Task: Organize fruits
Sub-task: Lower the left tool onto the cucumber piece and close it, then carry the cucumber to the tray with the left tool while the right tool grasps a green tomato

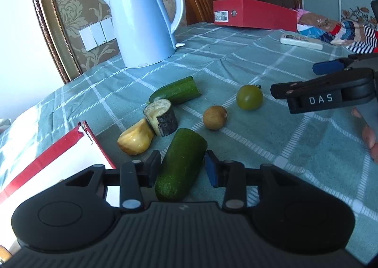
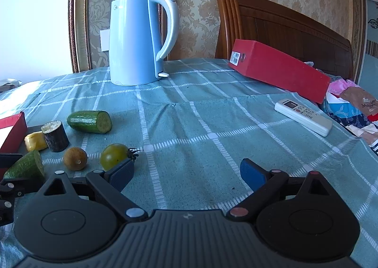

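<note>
Bright daylight floods from the blown-out window (image 2: pixel 35 20) up-left of the claw (soft shadows); fisheye bends edges.

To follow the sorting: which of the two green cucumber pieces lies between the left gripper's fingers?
The near green cucumber piece, between the left gripper fingers; the other lies toward the kettle.

We saw a blue kettle (image 2: pixel 137 41) standing far left on the checked tablecloth (image 2: pixel 212 112), w/ a red binder (image 2: pixel 281 72) lying far right, a white remote (image 2: pixel 303 116) nearer beside it, & a wooden headboard (image 2: pixel 283 24) behind.
</note>
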A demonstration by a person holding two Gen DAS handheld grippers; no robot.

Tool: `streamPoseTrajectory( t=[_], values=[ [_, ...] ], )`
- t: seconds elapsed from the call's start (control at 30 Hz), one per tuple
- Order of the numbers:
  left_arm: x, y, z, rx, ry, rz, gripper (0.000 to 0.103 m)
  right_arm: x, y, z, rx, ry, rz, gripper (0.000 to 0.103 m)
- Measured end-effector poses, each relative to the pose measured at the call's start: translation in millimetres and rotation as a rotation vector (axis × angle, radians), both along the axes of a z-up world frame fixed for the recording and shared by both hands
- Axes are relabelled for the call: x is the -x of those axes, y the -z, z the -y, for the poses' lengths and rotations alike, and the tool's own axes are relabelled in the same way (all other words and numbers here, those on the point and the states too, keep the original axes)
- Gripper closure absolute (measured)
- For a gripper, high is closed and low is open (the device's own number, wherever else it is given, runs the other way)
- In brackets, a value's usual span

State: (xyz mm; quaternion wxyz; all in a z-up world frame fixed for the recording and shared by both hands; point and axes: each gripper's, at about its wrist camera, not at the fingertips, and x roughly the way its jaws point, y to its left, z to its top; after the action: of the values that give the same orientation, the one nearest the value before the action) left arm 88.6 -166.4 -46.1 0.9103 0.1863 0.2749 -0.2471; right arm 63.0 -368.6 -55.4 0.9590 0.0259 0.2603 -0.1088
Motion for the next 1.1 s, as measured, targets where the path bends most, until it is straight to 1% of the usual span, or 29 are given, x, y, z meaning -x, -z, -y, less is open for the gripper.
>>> streamPoseTrajectory(
  t=[0.17, 0.27, 0.37, 0.43, 0.57, 0.7, 0.77, 0.8, 0.83, 0.97, 1.03, 1.07, 1.1],
  values=[
    [3.1, -0.3, -12.1, 0.074, -0.051, 0.008, 0.067, 6.9, -2.6, 0.1, -0.003, -0.005, 0.046, 0.006],
    [9.1, -6.7, -19.1, 0.135, -0.056, 0.027, 0.067, 8.7, -4.5, -6.5, 0.024, -0.046, 0.063, 0.006],
    [19.5, -18.5, -23.3, 0.177, -0.039, 0.044, 0.067, 4.6, -4.3, -17.7, 0.064, -0.131, 0.041, 0.006],
    [26.0, -25.6, -27.4, 0.205, -0.027, 0.05, 0.067, 1.1, -3.4, -25.5, 0.096, -0.167, 0.022, 0.007],
    [37.4, -37.8, -40.5, 0.263, -0.03, 0.047, 0.067, -3.1, -4.0, -33.7, 0.125, -0.202, 0.035, 0.007],
    [49.6, -47.3, -59.4, 0.31, -0.053, 0.054, 0.067, -13.1, -3.4, -34.9, 0.122, -0.22, 0.02, 0.013],
    [57.3, -51.9, -72.6, 0.335, -0.069, 0.061, 0.067, -18.3, -2.3, -35.7, 0.127, -0.233, 0.01, 0.013],
    [60.8, -53.3, -78.3, 0.344, -0.077, 0.068, 0.067, -21.3, -1.7, -36.2, 0.126, -0.239, 0.001, 0.017],
    [65.0, -54.8, -85.8, 0.358, -0.091, 0.072, 0.067, -23.7, -1.2, -36.7, 0.124, -0.247, -0.006, 0.023],
    [78.8, -55.7, -111.8, 0.39, -0.141, 0.082, 0.067, -34.0, 2.6, -41.5, 0.128, -0.278, -0.052, 0.03],
    [84.6, -54.6, -125.8, 0.398, -0.165, 0.083, 0.067, -36.6, 4.0, -42.5, 0.125, -0.289, -0.067, 0.045],
    [86.3, -53.6, -133.2, 0.407, -0.184, 0.078, 0.067, -37.3, 4.7, -43.0, 0.123, -0.296, -0.072, 0.048],
    [87.5, -52.3, -139.1, 0.415, -0.201, 0.072, 0.067, -37.8, 5.1, -43.7, 0.124, -0.299, -0.075, 0.053]
  ],
)
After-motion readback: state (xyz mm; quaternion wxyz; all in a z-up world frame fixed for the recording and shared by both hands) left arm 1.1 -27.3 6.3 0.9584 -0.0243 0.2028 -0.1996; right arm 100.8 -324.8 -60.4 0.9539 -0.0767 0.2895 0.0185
